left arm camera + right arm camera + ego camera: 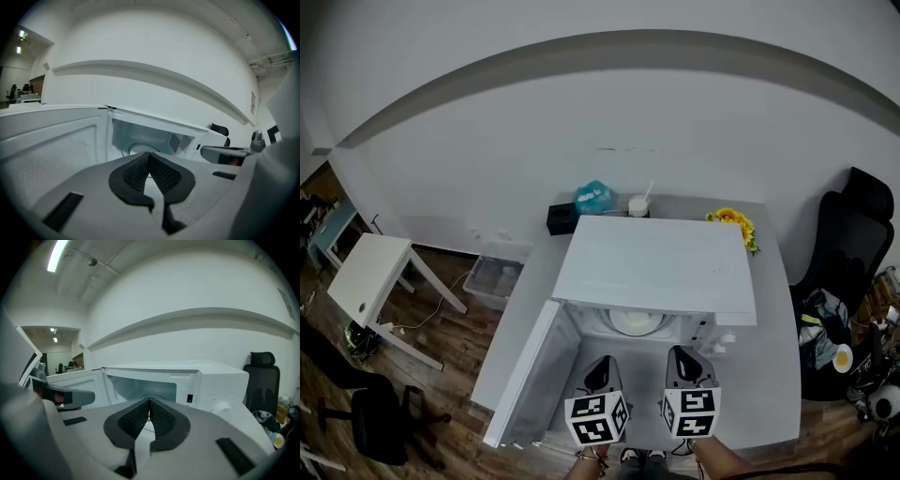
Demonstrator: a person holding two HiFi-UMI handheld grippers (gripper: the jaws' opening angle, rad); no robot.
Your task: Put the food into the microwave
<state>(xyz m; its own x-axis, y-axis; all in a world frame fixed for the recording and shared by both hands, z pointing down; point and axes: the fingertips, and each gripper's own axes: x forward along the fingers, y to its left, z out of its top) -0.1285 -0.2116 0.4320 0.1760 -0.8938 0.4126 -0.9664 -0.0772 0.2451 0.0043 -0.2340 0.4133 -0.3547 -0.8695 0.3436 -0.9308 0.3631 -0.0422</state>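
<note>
Both tongs are pressed together with nothing between them; the left tongs [601,367] and right tongs [682,359] hang side by side just before the open microwave [656,262], over the near part of the counter [773,375]; their dark pads [164,176] are ribbed, mesh-like rubber and meet at the tips. The only thing we can take for the food is a round white dish [635,322] lying already inside the microwave, low on its floor; we cannot tell whether it carries anything. We judge it stiff, smooth and glazed, fairly light yet breakable, slippery under rubber; we would pinch its near rim, keep it level, and not squeeze hard. The microwave is a boxy white shell with a matt top; its door [530,375] stands swung out to the near left; the counter is plain flat grey.
</note>
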